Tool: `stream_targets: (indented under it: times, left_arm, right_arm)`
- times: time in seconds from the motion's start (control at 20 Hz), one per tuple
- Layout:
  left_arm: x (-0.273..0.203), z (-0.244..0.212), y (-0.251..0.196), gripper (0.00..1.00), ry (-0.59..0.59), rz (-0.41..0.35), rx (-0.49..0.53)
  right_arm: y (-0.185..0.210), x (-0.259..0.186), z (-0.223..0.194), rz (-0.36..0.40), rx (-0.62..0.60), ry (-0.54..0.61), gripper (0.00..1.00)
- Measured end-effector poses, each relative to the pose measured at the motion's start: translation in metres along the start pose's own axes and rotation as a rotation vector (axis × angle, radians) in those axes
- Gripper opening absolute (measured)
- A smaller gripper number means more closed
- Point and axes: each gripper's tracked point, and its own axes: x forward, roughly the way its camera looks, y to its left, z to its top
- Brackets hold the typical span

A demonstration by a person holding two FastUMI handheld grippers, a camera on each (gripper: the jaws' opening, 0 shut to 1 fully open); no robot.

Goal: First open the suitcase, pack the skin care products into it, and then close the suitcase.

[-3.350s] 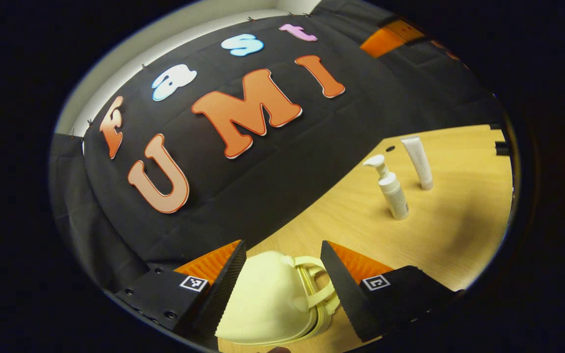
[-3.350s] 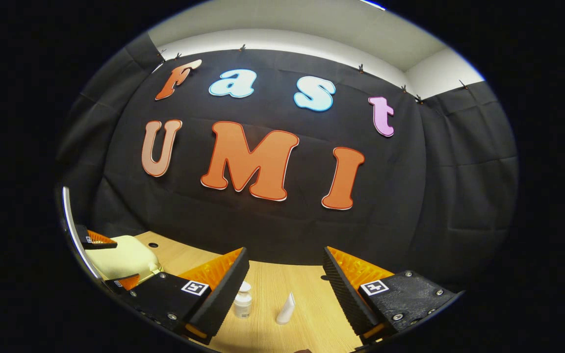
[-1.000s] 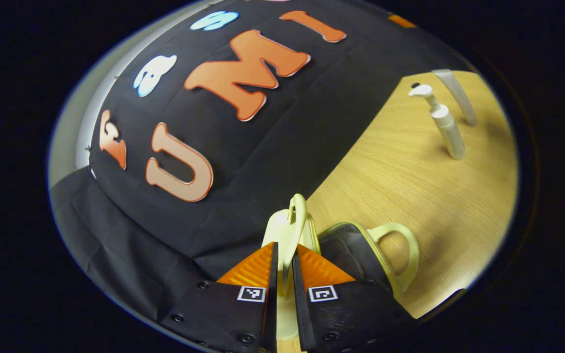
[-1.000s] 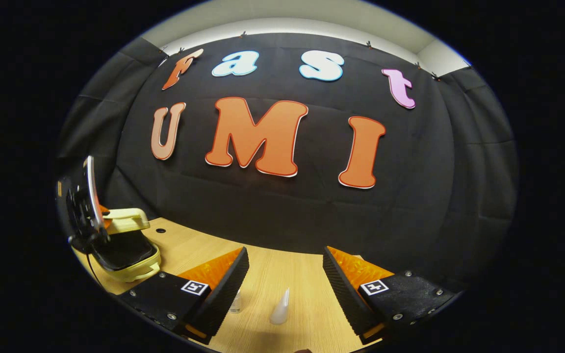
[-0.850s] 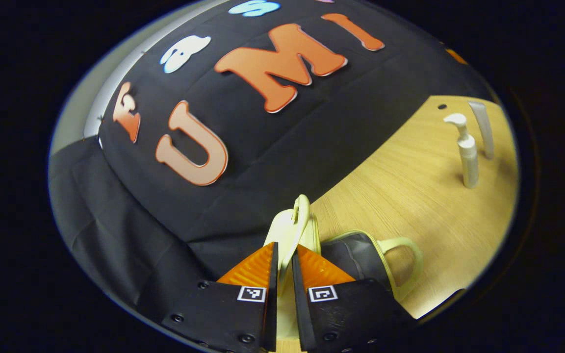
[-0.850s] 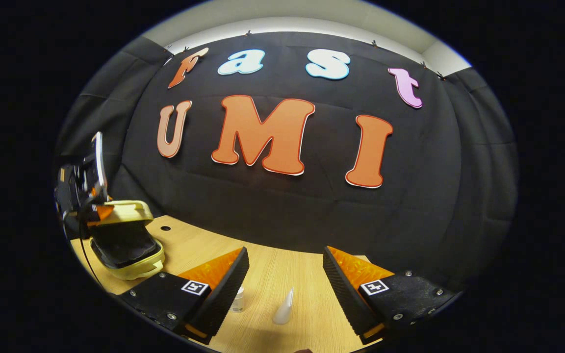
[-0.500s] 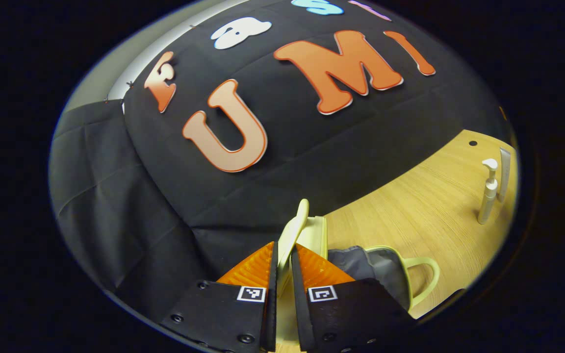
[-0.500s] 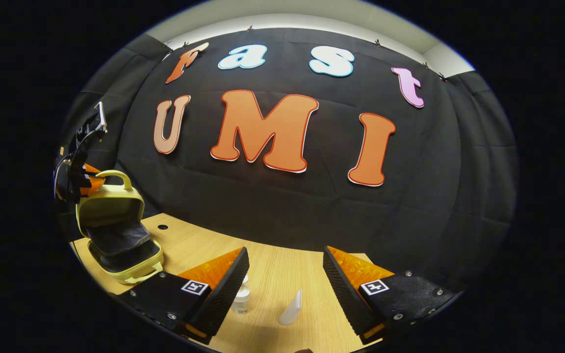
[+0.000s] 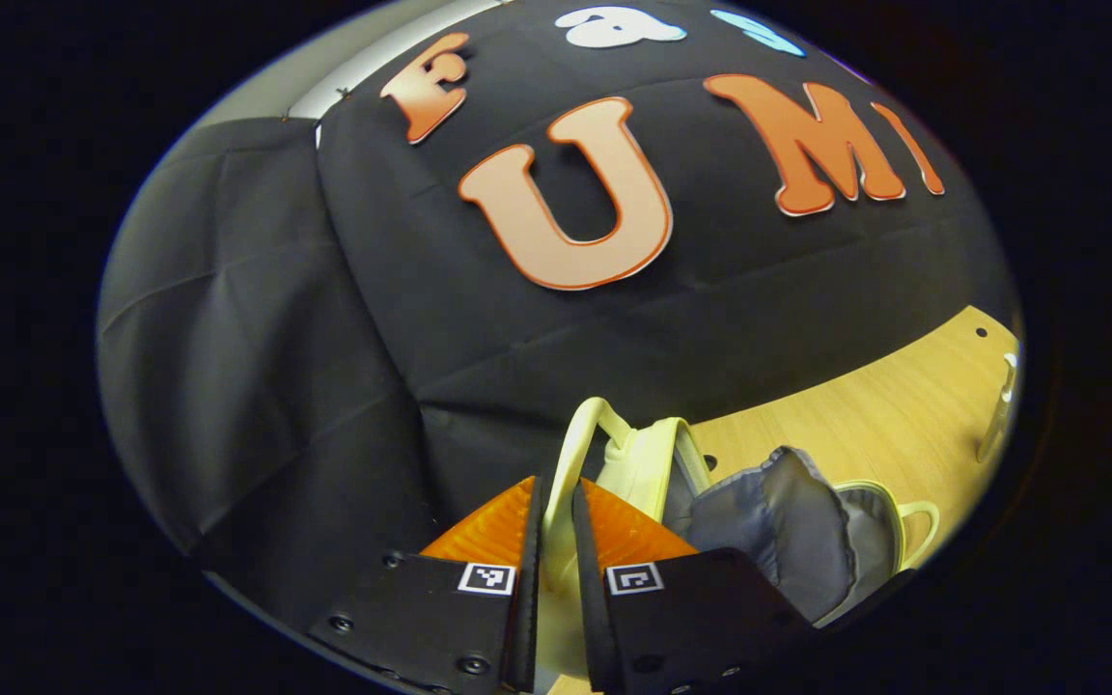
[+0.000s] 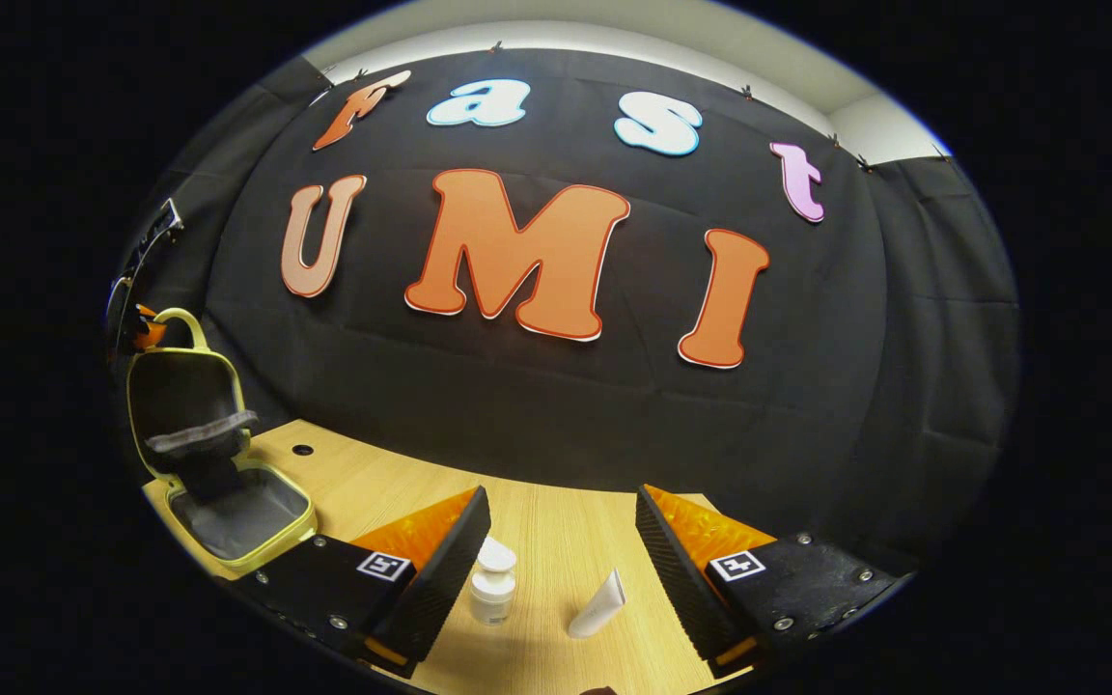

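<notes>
The pale yellow suitcase (image 10: pixel 245 548) stands open at the table's left end, its lid (image 10: pixel 181 388) raised about upright and its grey lining (image 9: pixel 780 521) hanging loose. My left gripper (image 9: pixel 556 494) is shut on the lid's handle (image 9: pixel 583 425), and it also appears small at the lid's top, the left gripper (image 10: pixel 143 328). My right gripper (image 10: pixel 562 504) stands open over the table. Beyond its fingers stand a white pump bottle (image 10: pixel 492 591) and a white tube (image 10: pixel 598 604), neither touched. The pump bottle (image 9: pixel 996 427) also shows at the far right edge of the left gripper view.
The wooden table (image 10: pixel 392 487) runs from the suitcase to the bottles, with a small dark hole (image 10: pixel 302 450) near the case. Black cloth wall stands close behind the table. The base's own handle (image 9: pixel 915 521) points toward the bottles.
My left gripper, shut on the handle, has swung the lid up from half-raised to about upright and the lining has dropped out. The right gripper stays open and barely moved.
</notes>
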Motion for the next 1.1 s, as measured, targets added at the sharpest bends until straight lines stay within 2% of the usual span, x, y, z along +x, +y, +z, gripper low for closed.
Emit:
stream_targets:
  times: [0.2, 0.3, 0.35, 0.45, 0.65, 0.7, 0.75, 0.8, 0.9, 0.95, 1.0, 1.1]
  left_arm:
    - [0.025, -0.032, 0.039, 0.22, 0.040, 0.049, -0.021]
    - [0.039, -0.042, 0.052, 0.22, 0.037, 0.032, -0.034]
    - [0.042, -0.049, 0.061, 0.18, 0.031, 0.060, -0.027]
    - [0.056, -0.082, 0.066, 0.05, 0.113, 0.074, -0.026]
    - [0.069, -0.103, 0.064, 0.05, 0.129, 0.060, -0.118]
    - [0.067, -0.105, 0.062, 0.09, 0.126, 0.053, -0.133]
    - [0.065, -0.102, 0.055, 0.18, 0.116, 0.035, -0.152]
    - [0.064, -0.099, 0.053, 0.19, 0.111, 0.034, -0.160]
    - [0.058, -0.090, 0.043, 0.35, 0.089, 0.016, -0.164]
    - [0.050, -0.086, 0.036, 0.50, 0.077, 0.007, -0.166]
    - [0.044, -0.082, 0.029, 0.51, 0.067, 0.000, -0.172]
    - [0.034, -0.069, 0.014, 0.61, 0.041, -0.021, -0.181]
  right_arm:
    - [0.014, -0.006, 0.007, -0.035, -0.012, 0.005, 0.97]
    - [0.021, -0.007, 0.009, -0.048, -0.017, 0.006, 0.97]
    - [0.024, -0.008, 0.009, -0.052, -0.012, 0.011, 0.97]
    - [0.032, -0.010, 0.009, -0.061, -0.007, 0.019, 0.96]
    - [0.037, -0.018, 0.009, -0.082, -0.013, 0.023, 0.97]
    - [0.037, -0.019, 0.008, -0.086, -0.015, 0.029, 0.97]
    - [0.036, -0.020, 0.007, -0.091, -0.016, 0.030, 0.97]
    - [0.035, -0.020, 0.008, -0.095, -0.018, 0.032, 0.96]
    - [0.033, -0.022, 0.007, -0.099, -0.015, 0.031, 0.97]
    - [0.032, -0.021, 0.007, -0.098, -0.013, 0.031, 0.97]
    - [0.030, -0.022, 0.007, -0.097, -0.013, 0.029, 0.97]
    - [0.026, -0.022, 0.006, -0.095, -0.013, 0.026, 0.97]
